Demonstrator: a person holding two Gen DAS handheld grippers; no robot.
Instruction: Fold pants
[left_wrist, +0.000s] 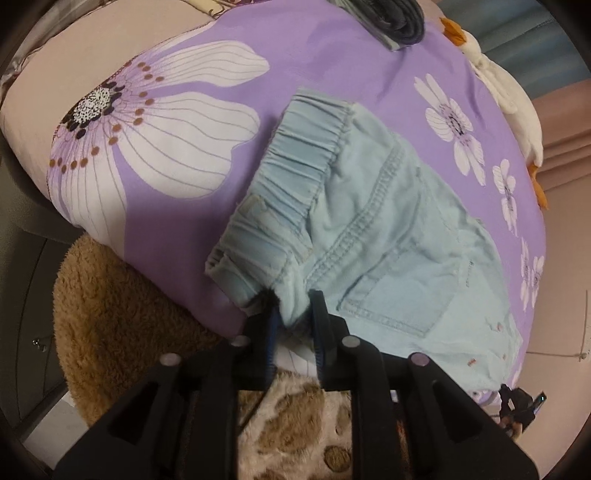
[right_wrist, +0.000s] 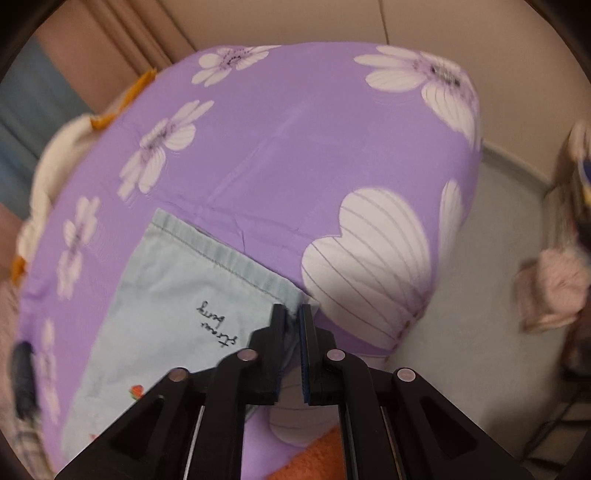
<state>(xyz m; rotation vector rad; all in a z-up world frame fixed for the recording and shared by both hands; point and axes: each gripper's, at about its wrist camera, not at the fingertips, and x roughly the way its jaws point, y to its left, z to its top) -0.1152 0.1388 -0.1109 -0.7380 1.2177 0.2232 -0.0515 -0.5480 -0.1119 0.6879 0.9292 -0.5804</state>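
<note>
Your work surface is a bed under a purple bedspread printed with white flowers (left_wrist: 314, 66), with beige curtains (right_wrist: 122, 33) and a pale floor (right_wrist: 491, 258) beyond it. On the spread lie the pale blue denim pants with an elastic waistband (left_wrist: 388, 229) — waist end in the left wrist view, hemmed leg end in the right. A brown plush toy (left_wrist: 122, 306) sits below the bed edge. Your left gripper (left_wrist: 293, 310) pinches the waistband corner; your right gripper (right_wrist: 293, 314) is nearly closed on the hem corner.
</note>
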